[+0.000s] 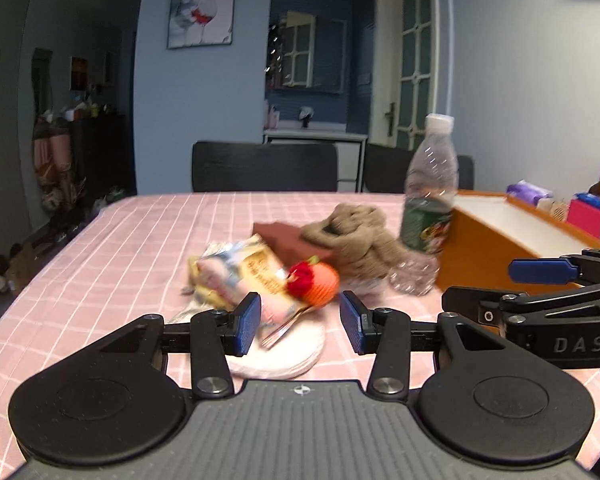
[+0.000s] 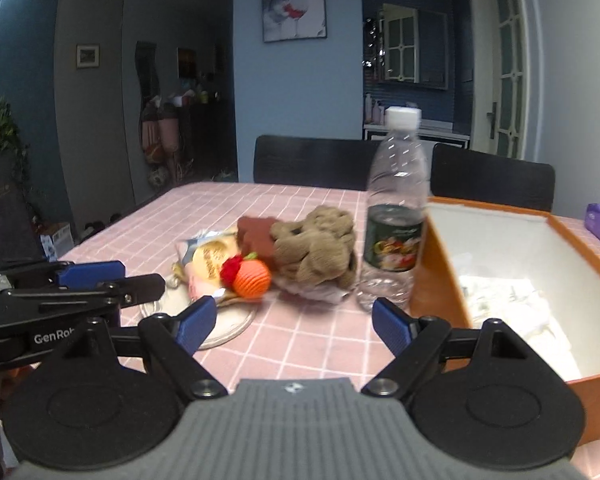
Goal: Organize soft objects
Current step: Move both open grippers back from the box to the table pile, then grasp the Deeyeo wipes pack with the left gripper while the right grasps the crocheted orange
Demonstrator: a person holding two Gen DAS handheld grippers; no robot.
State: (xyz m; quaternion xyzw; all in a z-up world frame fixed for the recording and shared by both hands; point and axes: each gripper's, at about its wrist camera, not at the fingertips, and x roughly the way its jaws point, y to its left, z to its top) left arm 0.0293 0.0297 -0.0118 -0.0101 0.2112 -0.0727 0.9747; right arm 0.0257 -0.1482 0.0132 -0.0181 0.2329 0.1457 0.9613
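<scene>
Both grippers hang over the near edge of the table [image 2: 308,336] with its pink checked cloth. The left gripper [image 1: 300,322] has its jaws parted with nothing between them, and so does the right gripper [image 2: 294,322], spread wider. The soft stuff sits bunched around the middle of the table: a tan knitted toy [image 2: 316,246] lying on a brown cloth [image 2: 256,236], an orange knitted ball [image 2: 252,278] with a red bit on it, a snack packet [image 2: 208,258] and a white round pad [image 1: 284,354] nearest the front edge. A plastic bottle [image 2: 396,208] stands upright just beside the orange box [image 2: 432,280], which is open-topped at the table's right edge.
</scene>
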